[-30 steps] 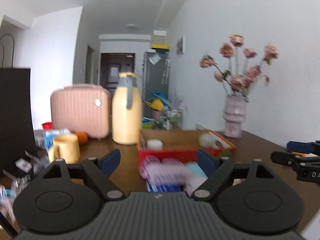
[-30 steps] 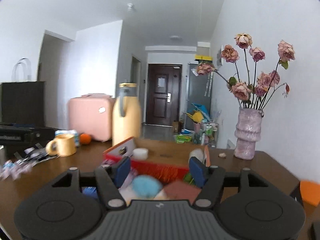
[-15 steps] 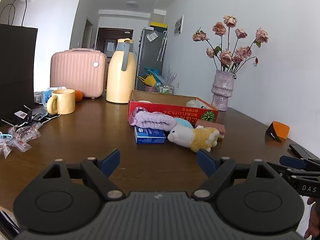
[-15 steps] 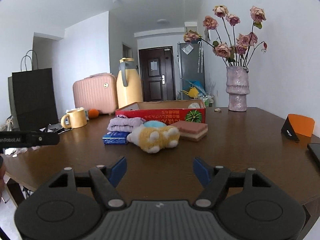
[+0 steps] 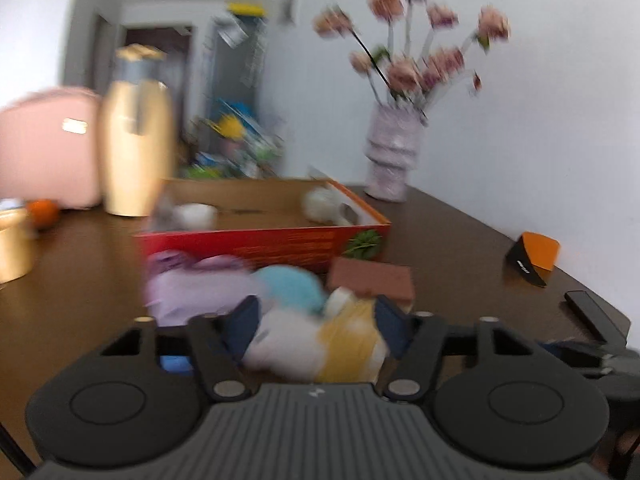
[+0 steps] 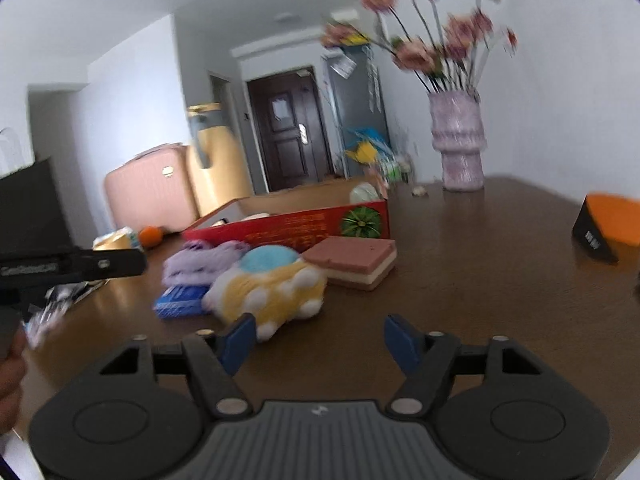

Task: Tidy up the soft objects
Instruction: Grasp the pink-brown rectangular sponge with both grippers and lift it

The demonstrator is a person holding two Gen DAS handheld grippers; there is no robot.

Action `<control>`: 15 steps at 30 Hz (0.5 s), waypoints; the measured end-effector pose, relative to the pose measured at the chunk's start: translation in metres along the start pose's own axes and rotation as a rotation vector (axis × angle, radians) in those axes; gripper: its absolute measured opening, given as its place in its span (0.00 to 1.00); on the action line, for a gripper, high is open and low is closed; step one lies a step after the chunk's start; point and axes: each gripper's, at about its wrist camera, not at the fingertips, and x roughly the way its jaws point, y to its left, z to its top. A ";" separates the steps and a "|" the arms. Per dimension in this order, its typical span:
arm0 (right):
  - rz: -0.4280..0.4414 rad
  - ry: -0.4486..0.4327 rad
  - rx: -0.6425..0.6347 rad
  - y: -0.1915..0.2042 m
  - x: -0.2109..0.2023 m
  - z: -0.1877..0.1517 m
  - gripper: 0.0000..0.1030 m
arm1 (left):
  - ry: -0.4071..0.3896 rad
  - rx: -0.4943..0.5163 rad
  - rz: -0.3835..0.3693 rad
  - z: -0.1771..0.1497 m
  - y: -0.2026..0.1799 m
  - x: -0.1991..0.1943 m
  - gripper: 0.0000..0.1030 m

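A yellow and white plush toy (image 5: 320, 344) lies on the brown table between the fingers of my left gripper (image 5: 316, 320), whose jaws stand around it; the view is blurred and contact is unclear. The plush also shows in the right wrist view (image 6: 272, 288), ahead and left of my open, empty right gripper (image 6: 320, 340). Beside it lie a purple fuzzy cloth (image 6: 204, 260), a light blue soft ball (image 6: 268, 260), a brown and white sponge block (image 6: 356, 260) and a small blue pack (image 6: 180, 300). Behind them stands an open red cardboard box (image 6: 296, 228).
A purple vase of dried roses (image 6: 460, 148) stands at the back right. A yellow jug (image 5: 136, 148), a pink case (image 5: 44, 148), an orange (image 5: 42, 210) and a yellow mug (image 5: 12, 248) stand at the left. An orange and black stand (image 5: 534, 258) sits at the right.
My left gripper has moved forward to the plush toy, and its jaws have narrowed around it. My right gripper has moved closer to the pile and stayed open.
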 end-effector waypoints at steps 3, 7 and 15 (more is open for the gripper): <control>0.012 0.066 0.093 -0.021 0.048 0.024 0.45 | 0.108 -0.011 -0.078 0.030 -0.003 0.075 0.46; -0.002 0.119 0.149 -0.039 0.113 0.049 0.38 | 0.239 -0.049 -0.097 0.044 -0.003 0.155 0.41; -0.029 0.153 0.212 -0.067 0.167 0.062 0.27 | 0.368 -0.176 -0.171 0.041 0.008 0.196 0.32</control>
